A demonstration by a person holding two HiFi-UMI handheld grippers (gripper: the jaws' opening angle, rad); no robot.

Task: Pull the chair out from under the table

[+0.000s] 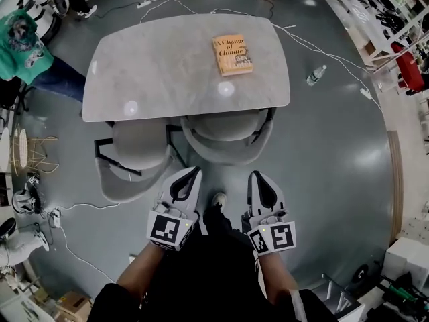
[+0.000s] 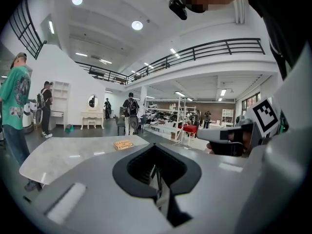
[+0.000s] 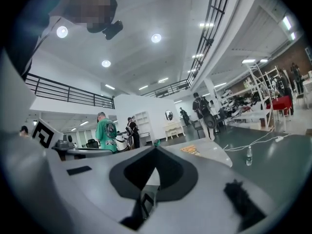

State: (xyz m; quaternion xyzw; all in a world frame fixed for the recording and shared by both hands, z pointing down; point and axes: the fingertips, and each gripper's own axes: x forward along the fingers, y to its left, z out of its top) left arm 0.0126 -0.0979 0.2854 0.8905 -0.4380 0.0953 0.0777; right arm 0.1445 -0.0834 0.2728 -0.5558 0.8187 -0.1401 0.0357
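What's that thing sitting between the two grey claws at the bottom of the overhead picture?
The person's own shoe on the floor, between the left gripper and right gripper; the head view shows it.

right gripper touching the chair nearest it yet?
Apart. The head view shows a strip of bare floor between the tip of the shut right gripper and the curved back of the chair.

Large open lab-like hall: mezzanine railing [image 2: 214,47], shelving racks [image 2: 168,118], loose floor cables [image 1: 322,49].
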